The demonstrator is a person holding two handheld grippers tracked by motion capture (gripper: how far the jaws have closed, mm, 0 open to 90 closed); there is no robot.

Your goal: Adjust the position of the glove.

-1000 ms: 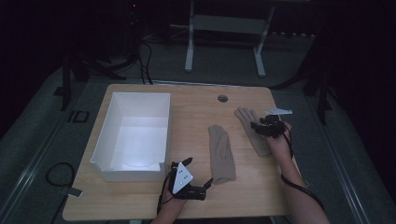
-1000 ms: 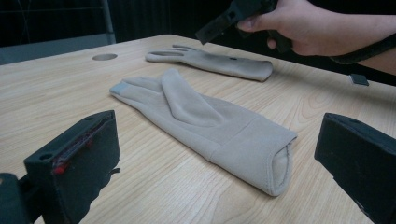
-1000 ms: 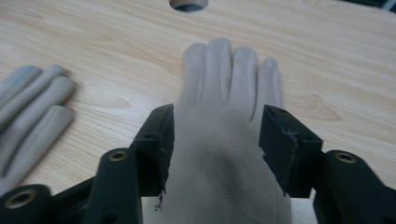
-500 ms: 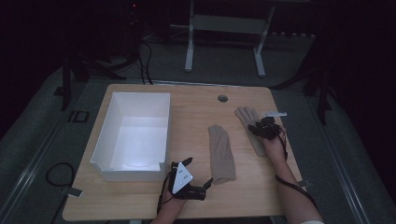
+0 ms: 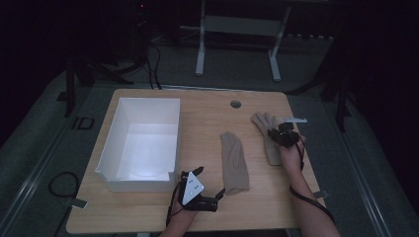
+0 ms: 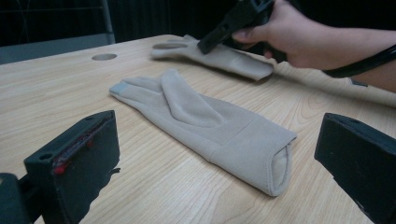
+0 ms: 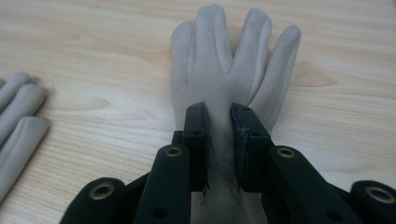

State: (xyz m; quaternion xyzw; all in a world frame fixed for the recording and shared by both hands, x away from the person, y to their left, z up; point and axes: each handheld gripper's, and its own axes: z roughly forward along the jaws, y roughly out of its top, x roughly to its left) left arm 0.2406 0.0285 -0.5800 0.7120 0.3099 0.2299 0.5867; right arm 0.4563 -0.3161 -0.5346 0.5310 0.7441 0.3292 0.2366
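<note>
High view: box [image 5: 141,143] empty; two gloves on table [image 5: 207,113]. Right gripper [image 7: 218,122] pinches far glove [image 7: 233,56]. Left gripper [image 6: 219,154], jaws apart, faces near glove [image 6: 210,126]; boxing, likely, not started.

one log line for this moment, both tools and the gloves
right tool: pinching far glove on table | left tool: open, facing near glove cuff | white box: empty

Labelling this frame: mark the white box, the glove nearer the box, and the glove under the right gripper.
white box [image 5: 109,143], high view, left wall.
glove nearer the box [image 5: 233,160], high view, palm.
glove under the right gripper [image 7: 224,56], right gripper view, base of its fingers.
</note>
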